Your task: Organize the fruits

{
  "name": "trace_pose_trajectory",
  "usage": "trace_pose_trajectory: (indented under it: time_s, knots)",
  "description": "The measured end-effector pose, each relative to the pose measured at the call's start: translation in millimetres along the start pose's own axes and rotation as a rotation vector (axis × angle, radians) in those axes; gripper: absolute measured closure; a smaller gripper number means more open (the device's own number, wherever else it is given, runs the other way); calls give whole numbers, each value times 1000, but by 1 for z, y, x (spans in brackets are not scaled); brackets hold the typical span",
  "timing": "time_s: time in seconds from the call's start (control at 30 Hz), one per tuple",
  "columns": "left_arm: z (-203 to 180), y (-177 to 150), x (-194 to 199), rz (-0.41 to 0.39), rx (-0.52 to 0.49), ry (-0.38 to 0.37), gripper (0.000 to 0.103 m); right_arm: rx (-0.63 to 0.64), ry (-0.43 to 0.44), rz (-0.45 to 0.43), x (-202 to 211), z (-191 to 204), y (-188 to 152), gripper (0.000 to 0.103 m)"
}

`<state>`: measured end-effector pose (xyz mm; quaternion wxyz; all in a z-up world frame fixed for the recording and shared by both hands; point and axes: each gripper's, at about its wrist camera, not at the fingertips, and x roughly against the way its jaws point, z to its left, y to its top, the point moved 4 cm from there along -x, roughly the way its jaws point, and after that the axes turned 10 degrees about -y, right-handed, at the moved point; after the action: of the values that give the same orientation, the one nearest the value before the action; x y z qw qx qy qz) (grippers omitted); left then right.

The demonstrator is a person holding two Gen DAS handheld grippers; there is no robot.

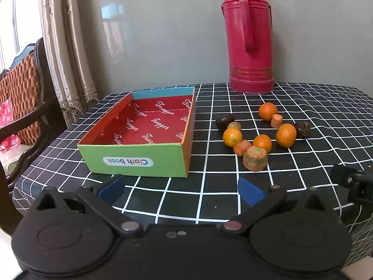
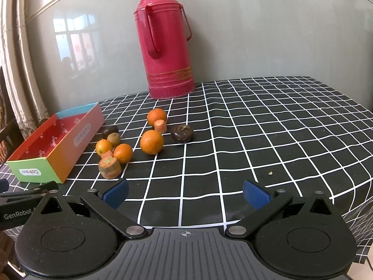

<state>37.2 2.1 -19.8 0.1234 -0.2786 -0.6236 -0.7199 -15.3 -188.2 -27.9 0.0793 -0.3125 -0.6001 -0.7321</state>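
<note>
Fruit cluster sits loose on the tablecloth (image 1: 209, 107), right of centre in the left wrist view, left of centre in the right wrist view. Four oranges: back one (image 1: 268, 111), right one (image 1: 286, 135), left one (image 1: 232, 137), front one (image 1: 262, 142). All round, bright, glossy. Three cut carrot pieces: a small stub (image 1: 276, 121) touching the back orange, a mid piece (image 1: 242, 147) between the left and front oranges, and a fat chunk (image 1: 255, 158) nearest the camera, cut face greenish. Two dark wrinkled fruits, one left (image 1: 225, 121), one far right (image 1: 303, 130); a brownish one (image 1: 234, 126) just beside the left orange.

Box (image 1: 139, 135) left of the cluster: green front, red printed inside, nothing in it.

Red thermos (image 1: 250, 39) upright at the back, against the wall.

Left gripper (image 1: 180, 190) wide open, holding nothing. Right gripper (image 2: 186, 193) likewise, low in frame, near the table edge.
</note>
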Motion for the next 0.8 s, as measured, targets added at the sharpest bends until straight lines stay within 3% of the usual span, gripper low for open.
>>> trace_pose_trajectory:
  time_s: [0.53, 0.8]
  knots:
    - [-10, 3, -6, -2, -25, -28, 6, -77, -18, -23, 3, -15, 11, 0]
    - [-26, 11, -11, -37, -96, -17, 6, -125, -46, -41, 6, -29, 18, 0]
